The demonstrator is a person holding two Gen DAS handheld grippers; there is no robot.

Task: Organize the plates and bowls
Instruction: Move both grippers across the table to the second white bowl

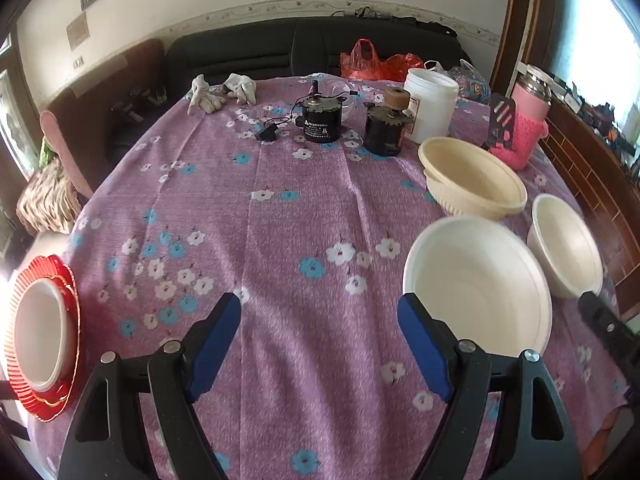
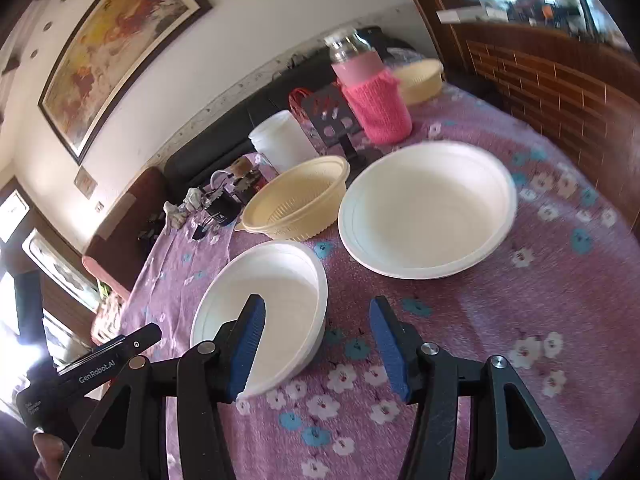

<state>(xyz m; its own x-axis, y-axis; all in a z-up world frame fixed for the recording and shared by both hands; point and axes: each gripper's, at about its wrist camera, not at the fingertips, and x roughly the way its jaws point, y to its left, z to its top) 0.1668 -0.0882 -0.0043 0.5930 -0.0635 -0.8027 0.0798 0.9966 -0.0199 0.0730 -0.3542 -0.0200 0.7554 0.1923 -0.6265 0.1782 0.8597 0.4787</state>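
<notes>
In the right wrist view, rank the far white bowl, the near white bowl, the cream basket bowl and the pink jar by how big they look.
1. Far white bowl.
2. Near white bowl, though closer to the camera, so unsure.
3. Cream basket bowl.
4. Pink jar, farthest back, so unsure.

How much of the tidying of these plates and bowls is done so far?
Done: one white bowl sits on the red plate. In hand: nothing; the left tongs and right tongs are open and empty. Left: two loose white bowls and the cream basket bowl are unstacked.
</notes>
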